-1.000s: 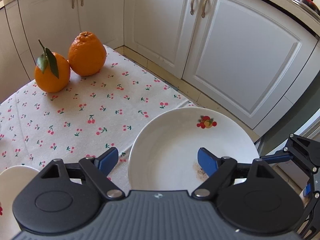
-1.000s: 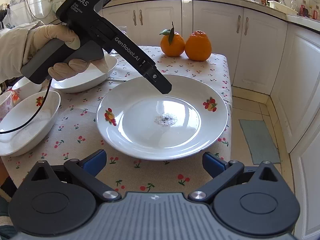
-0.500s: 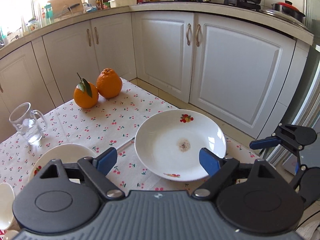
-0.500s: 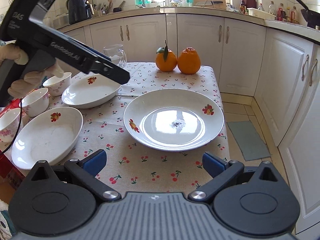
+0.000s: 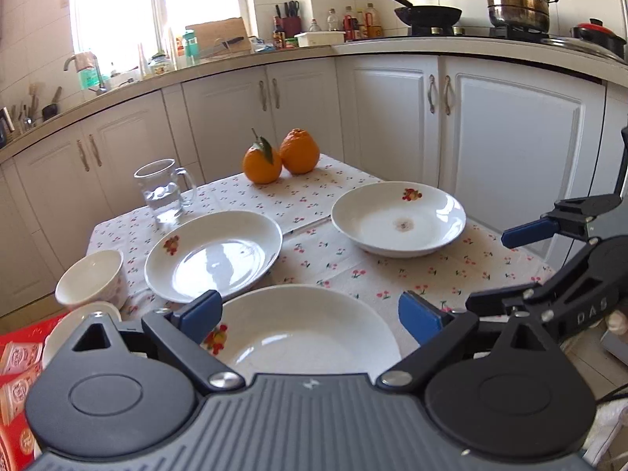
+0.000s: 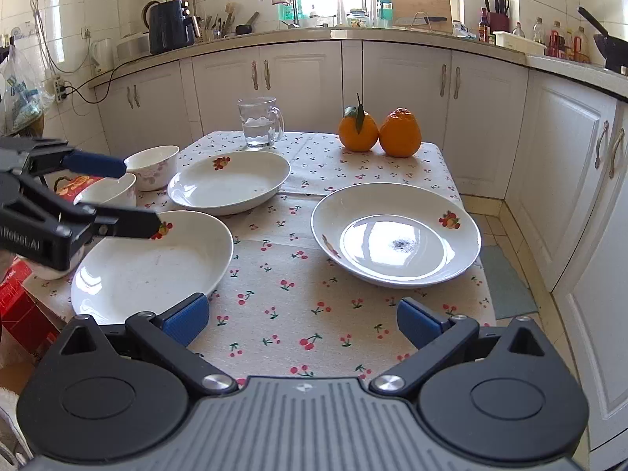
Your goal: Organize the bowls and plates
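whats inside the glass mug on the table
The glass mug holds clear water, roughly half full, and nothing else shows through it. It stands on the tablecloth behind the plates. The cloth hides the table surface under it.

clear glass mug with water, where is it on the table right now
The clear glass mug stands at the table's far edge, left of the two oranges, just behind the farthest white plate.

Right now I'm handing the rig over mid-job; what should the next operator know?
Left claw: opening, nothing gripped, above the near plate.
Right claw: open, empty, over the tablecloth.
Plates lie apart: near plate, far plate, stained plate at right.
Far bowl and near bowl sit at the left edge.
Done: nothing stacked yet.
Left: stack plates, nest bowls.
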`<state>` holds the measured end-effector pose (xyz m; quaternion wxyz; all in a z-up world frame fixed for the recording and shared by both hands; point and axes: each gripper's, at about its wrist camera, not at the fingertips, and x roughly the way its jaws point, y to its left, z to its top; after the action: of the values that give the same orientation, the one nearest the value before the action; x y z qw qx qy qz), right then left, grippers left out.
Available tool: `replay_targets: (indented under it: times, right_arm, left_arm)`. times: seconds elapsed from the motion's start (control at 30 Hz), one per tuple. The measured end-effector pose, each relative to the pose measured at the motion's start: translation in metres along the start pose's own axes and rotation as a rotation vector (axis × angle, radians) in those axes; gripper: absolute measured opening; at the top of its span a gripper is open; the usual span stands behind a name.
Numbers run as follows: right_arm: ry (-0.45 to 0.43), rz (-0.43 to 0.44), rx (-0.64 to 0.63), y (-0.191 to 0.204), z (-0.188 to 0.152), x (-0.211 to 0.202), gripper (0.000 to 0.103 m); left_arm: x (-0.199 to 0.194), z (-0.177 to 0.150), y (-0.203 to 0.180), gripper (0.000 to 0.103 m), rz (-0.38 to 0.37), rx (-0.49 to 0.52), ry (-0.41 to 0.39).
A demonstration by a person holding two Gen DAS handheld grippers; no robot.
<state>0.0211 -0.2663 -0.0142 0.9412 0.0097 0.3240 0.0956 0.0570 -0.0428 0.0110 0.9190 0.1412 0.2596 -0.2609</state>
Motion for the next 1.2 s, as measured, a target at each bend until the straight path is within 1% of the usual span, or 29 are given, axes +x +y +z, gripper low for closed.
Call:
replay_targets:
  times: [0.1,0.23,0.37,0.5,0.67,0.83,1.0,1.2]
  right_arm:
    - [0.014,0.005,0.007,0.003,-0.002,0.004,0.103]
    - [0.038,0.002,-0.003,0.009,-0.003,0.012,0.103]
    - [0.054,0.015,0.003,0.012,-0.002,0.018,0.103]
    - [0.066,0.036,-0.004,0.017,0.0,0.021,0.103]
    - [0.078,0.063,-0.022,0.022,0.005,0.024,0.103]
    - [0.104,0.101,-0.035,0.025,0.01,0.033,0.103]
    - [0.14,0.148,-0.071,0.032,0.014,0.045,0.103]
    - [0.206,0.227,-0.096,0.041,0.02,0.067,0.103]
  left_arm:
    - [-0.013,-0.023,0.003,0.097,0.031,-0.029,0.009]
    - [-0.023,-0.045,0.01,0.097,0.066,-0.058,0.033]
    - [-0.026,-0.064,0.014,0.097,0.075,-0.049,0.072]
    - [-0.021,-0.077,0.016,0.097,0.049,-0.049,0.104]
    - [-0.012,-0.085,0.021,0.097,0.028,-0.083,0.121]
    - [-0.004,-0.087,0.024,0.097,0.018,-0.087,0.127]
    - [0.004,-0.088,0.024,0.097,0.0,-0.085,0.134]
    - [0.012,-0.089,0.027,0.097,-0.016,-0.101,0.144]
